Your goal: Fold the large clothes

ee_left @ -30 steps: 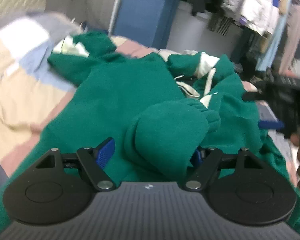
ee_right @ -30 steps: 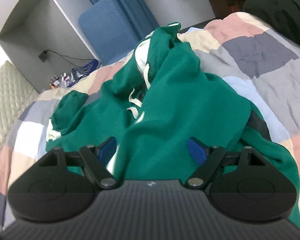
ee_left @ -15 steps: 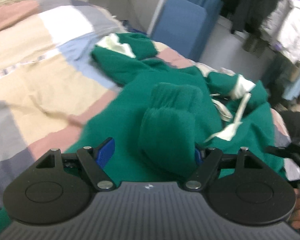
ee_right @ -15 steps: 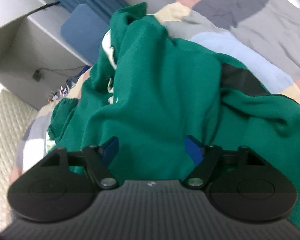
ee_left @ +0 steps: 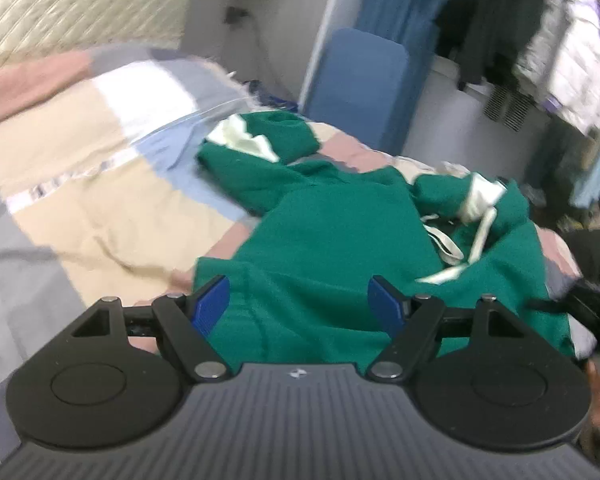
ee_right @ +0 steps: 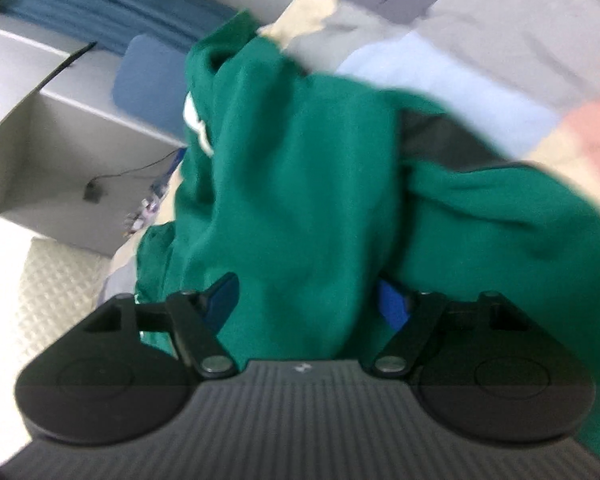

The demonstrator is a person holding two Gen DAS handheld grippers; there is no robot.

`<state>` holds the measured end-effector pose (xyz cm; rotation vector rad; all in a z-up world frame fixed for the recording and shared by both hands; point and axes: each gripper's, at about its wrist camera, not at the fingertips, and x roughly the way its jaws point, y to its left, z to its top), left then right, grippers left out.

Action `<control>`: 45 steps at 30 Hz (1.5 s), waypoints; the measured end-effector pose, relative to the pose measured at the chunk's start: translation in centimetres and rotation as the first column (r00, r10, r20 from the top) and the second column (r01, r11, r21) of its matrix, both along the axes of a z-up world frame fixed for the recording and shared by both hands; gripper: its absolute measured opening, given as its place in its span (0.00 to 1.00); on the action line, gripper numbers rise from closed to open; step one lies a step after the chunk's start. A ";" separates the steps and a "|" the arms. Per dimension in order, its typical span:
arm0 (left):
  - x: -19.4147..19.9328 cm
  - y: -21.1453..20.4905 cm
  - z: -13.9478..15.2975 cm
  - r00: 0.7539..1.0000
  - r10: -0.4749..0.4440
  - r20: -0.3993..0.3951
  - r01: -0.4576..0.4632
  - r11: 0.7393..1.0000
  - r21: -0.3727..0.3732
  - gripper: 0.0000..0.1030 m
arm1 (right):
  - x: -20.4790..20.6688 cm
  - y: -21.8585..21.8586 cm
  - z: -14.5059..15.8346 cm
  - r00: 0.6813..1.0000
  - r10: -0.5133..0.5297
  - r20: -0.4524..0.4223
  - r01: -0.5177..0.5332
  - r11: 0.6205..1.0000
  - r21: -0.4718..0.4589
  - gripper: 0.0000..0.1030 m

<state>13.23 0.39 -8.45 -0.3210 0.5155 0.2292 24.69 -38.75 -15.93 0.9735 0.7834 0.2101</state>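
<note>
A large green hoodie [ee_left: 340, 232] with white cuffs and drawstrings lies crumpled on a patchwork quilt [ee_left: 80, 200]. My left gripper [ee_left: 298, 306] hovers over its near edge, open, with flat green cloth below the blue pads and nothing between them. In the right wrist view, a thick fold of the hoodie [ee_right: 300, 200] runs up between the fingers of my right gripper [ee_right: 308, 303]. Its jaws are closing, and the cloth fills the gap and overlaps the right pad. That gripper also shows as a black shape at the right edge of the left wrist view.
The quilt [ee_right: 480, 40] spreads around the hoodie. A blue padded panel [ee_left: 356, 88] stands past the bed's far edge, next to a grey cabinet [ee_right: 40, 128]. Clothes hang on a rack [ee_left: 560, 48] at the back right. A quilted headboard [ee_left: 80, 4] is at the left.
The bunched green sleeve that stood between my left fingers is gone from them, and that view has swung left. My right gripper has rolled, dropped onto the hoodie and narrowed its jaws.
</note>
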 end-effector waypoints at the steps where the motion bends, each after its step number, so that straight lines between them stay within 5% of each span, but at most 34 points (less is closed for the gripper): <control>1: -0.1 -0.3 0.0 1.000 -0.020 0.003 0.020 1.000 0.006 0.78 | 0.7 0.3 0.0 1.000 0.006 0.009 -0.006 1.000 -0.020 0.57; 5: 0.5 -1.2 -0.1 0.996 -0.087 0.005 0.087 0.996 -0.009 0.77 | 3.0 0.0 1.0 0.999 0.018 0.042 -0.014 0.994 -0.105 0.17; 11: 2.9 -3.5 -1.2 0.969 -0.239 -0.060 0.239 0.971 -0.009 0.78 | 4.6 -3.8 4.7 0.985 -0.082 0.151 0.112 0.974 -0.198 0.13; 19: 5.8 -5.6 -4.2 0.951 -0.255 -0.175 0.270 0.961 0.065 0.77 | 6.0 -5.8 0.2 0.993 -0.071 0.098 0.092 0.968 -0.232 0.09; 27: 5.9 -4.9 -4.1 0.955 -0.237 -0.181 0.248 0.968 0.042 0.77 | 4.7 -2.1 3.2 0.992 0.048 0.119 0.019 0.864 -0.504 0.22; 29: 5.8 -4.7 -3.9 0.955 -0.237 -0.178 0.247 0.968 0.038 0.78 | 3.6 -1.9 4.0 0.991 0.055 0.119 0.014 0.860 -0.510 0.53; 32: 5.4 -4.6 -3.3 0.954 -0.242 -0.179 0.252 0.967 0.034 0.78 | 1.1 -1.5 5.9 0.988 0.051 0.145 0.024 0.880 -0.473 0.72; 41: 3.5 -3.6 0.0 0.949 -0.273 -0.158 0.281 0.959 0.032 0.78 | -5.0 3.4 10.2 0.981 0.122 0.153 -0.018 0.834 -0.552 0.78; 45: 4.5 -1.9 1.9 0.934 -0.304 -0.187 0.321 0.944 0.070 0.78 | -7.1 6.9 12.0 0.964 0.238 0.119 -0.108 0.759 -0.642 0.78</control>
